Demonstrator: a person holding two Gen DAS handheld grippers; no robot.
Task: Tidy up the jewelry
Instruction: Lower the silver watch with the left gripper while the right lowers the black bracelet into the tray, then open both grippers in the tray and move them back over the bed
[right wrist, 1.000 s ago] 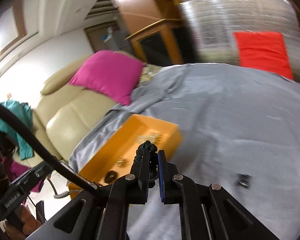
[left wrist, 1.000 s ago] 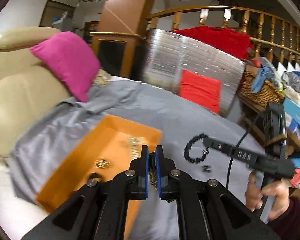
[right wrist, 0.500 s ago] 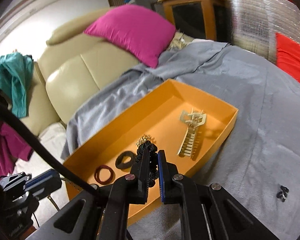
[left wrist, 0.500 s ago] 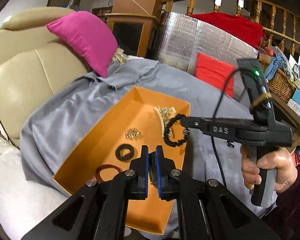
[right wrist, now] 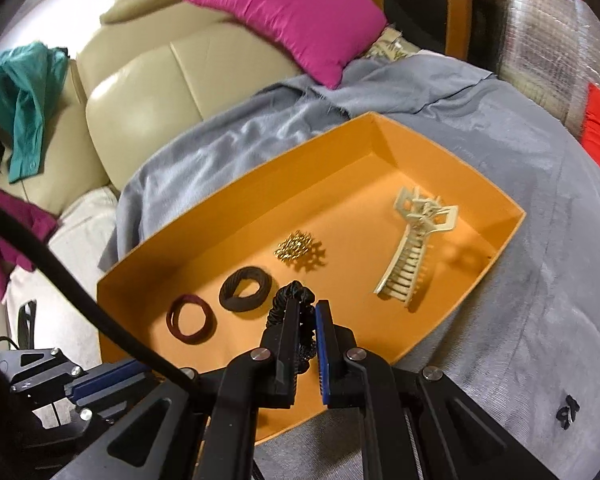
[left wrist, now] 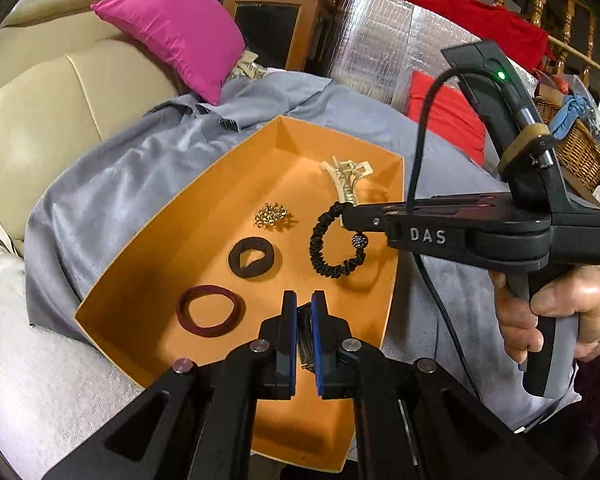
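— Well, where was the right claw (right wrist: 307, 310)?

— Over the shallow orange cardboard tray (left wrist: 148, 276), nearly closed and pinching a black coiled bracelet with a dark bead (left wrist: 335, 240), which dangled above the tray floor.

— And the left claw (left wrist: 304, 312)?

— Low at the tray's near end, its blue pads close together on a small metallic piece (left wrist: 305, 338); I couldn't tell what it was.

— What lay inside?

— A cream plastic hair claw clip (right wrist: 414, 256), a gold beaded cluster (right wrist: 294, 249), a dark brown hair tie (right wrist: 245, 289) and a maroon hair tie (right wrist: 191, 317), all apart. The tray sat on a grey cloth (right wrist: 540, 208).
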